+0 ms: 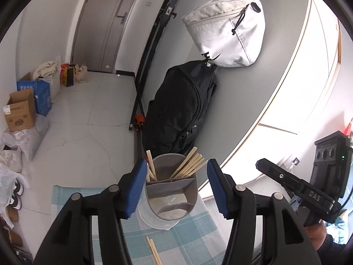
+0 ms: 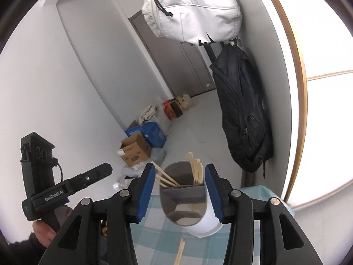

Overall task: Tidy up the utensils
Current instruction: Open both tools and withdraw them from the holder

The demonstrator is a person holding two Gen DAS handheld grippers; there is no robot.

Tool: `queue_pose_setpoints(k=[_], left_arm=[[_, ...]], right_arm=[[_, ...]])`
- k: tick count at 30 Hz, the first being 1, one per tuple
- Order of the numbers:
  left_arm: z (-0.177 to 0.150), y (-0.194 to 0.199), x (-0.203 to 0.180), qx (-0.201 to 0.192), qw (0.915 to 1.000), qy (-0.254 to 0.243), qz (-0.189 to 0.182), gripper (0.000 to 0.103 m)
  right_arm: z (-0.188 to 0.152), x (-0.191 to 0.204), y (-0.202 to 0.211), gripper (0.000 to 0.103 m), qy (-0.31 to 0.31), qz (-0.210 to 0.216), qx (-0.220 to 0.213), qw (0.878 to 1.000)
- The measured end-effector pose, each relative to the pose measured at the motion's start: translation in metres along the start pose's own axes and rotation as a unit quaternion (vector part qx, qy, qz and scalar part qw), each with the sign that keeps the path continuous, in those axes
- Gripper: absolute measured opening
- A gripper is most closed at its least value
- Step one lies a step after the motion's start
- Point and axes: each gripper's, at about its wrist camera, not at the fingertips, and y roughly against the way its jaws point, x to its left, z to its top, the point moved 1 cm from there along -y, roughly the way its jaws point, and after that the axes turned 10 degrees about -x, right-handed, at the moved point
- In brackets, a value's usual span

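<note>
Holder (image 1: 171, 187): grey divided cup, upright on the checked cloth (image 1: 194, 227), near the cloth's far edge; its mouth faces up, and it sits in a clear outer tub (image 1: 152, 218).
Compartments: the two far ones hold chopsticks; the near ones look empty.
Sticks in holder (image 1: 187, 165): a bundle in the far right compartment, long axis steep, tops fanning up and to the right in the left wrist view; a smaller set (image 1: 151, 165) in the far left compartment leans up and to the left.
Same from right wrist: the bundle (image 2: 196, 170) stands nearly vertical; the other set (image 2: 164, 174) slants up to the left.
Loose sticks (image 1: 154, 251): a pair lying flat on the cloth, on the near side of the holder, side by side, long axis running from the holder toward the camera.
Loose sticks, right wrist (image 2: 179, 251): same pair, lying lengthwise toward the camera, below the holder.
Left gripper (image 1: 176, 187): jaws spread, nothing pinched; the holder shows in the gap between the blue pads (image 1: 138, 187), just beyond the tips, and the pads do not press on it.
Right gripper (image 2: 179, 192): jaws spread, nothing pinched; the holder shows between its pads (image 2: 145, 192), close to the right one; whether it touches, I cannot tell.
Loose sticks versus grippers: below and nearer than both sets of tips, apart from them.
Hands: each view shows the other gripper to its side, held by a hand (image 1: 315, 234).
Background: black backpack (image 1: 181, 108) and white bag (image 1: 227, 28) hang on the wall.
</note>
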Motion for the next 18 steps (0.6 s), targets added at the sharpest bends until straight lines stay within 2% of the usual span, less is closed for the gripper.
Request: queue_pose_setpoints(k=[3, 6, 11, 14, 18], left_arm=[[-0.003, 0.013, -0.007, -0.011, 0.9998, -0.008, 0.013, 0.054], [-0.006, 0.027, -0.009, -0.026, 0.9993, -0.007, 0.028, 0.069], [-0.012, 0.045, -0.011, -0.05, 0.9975, -0.012, 0.049, 0.077], [-0.018, 0.052, -0.017, -0.055, 0.9953, -0.029, 0.074, 0.078], [-0.027, 0.06, -0.024, -0.056, 0.9934, -0.045, 0.09, 0.078]], right_arm=[[-0.004, 0.008, 0.014, 0.06, 0.004, 0.008, -0.012, 1.0], [-0.006, 0.013, 0.026, 0.07, -0.003, 0.013, -0.026, 1.0], [-0.015, 0.025, 0.042, 0.076, 0.005, 0.017, -0.034, 0.999], [-0.021, 0.034, 0.049, 0.084, 0.019, 0.017, -0.041, 0.999], [-0.033, 0.046, 0.057, 0.086, 0.032, 0.02, -0.043, 0.998]])
